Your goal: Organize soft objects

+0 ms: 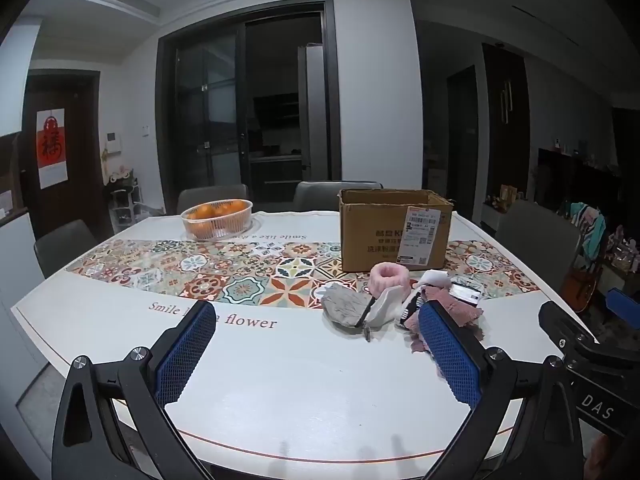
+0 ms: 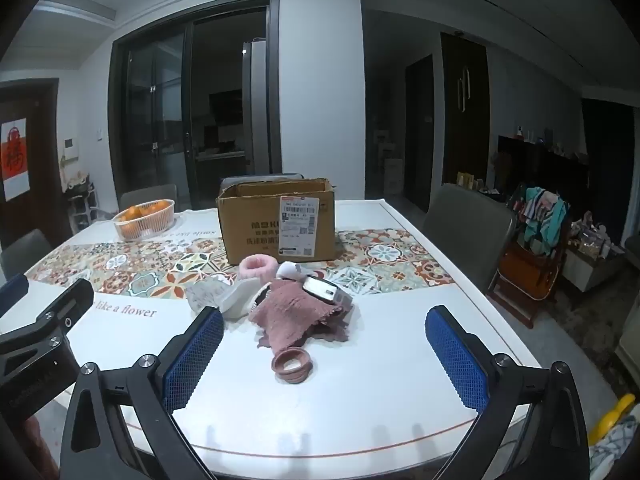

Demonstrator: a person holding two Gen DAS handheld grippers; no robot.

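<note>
A pile of soft things lies mid-table: a dusty pink cloth (image 2: 294,312), a fluffy pink band (image 2: 258,266), a grey cloth (image 2: 204,294), white socks (image 2: 240,300) and a small brown ring (image 2: 291,364) in front. An open cardboard box (image 2: 276,220) stands just behind the pile. My right gripper (image 2: 326,354) is open and empty, just short of the ring. My left gripper (image 1: 316,354) is open and empty, left of the pile: the grey cloth (image 1: 346,308), pink band (image 1: 390,278) and box (image 1: 394,230) show ahead to its right.
A white basket of oranges (image 1: 217,218) stands at the table's far left. Grey chairs (image 2: 468,228) ring the table (image 2: 400,344). A child's seat with clothes (image 2: 536,256) stands at the right on the floor.
</note>
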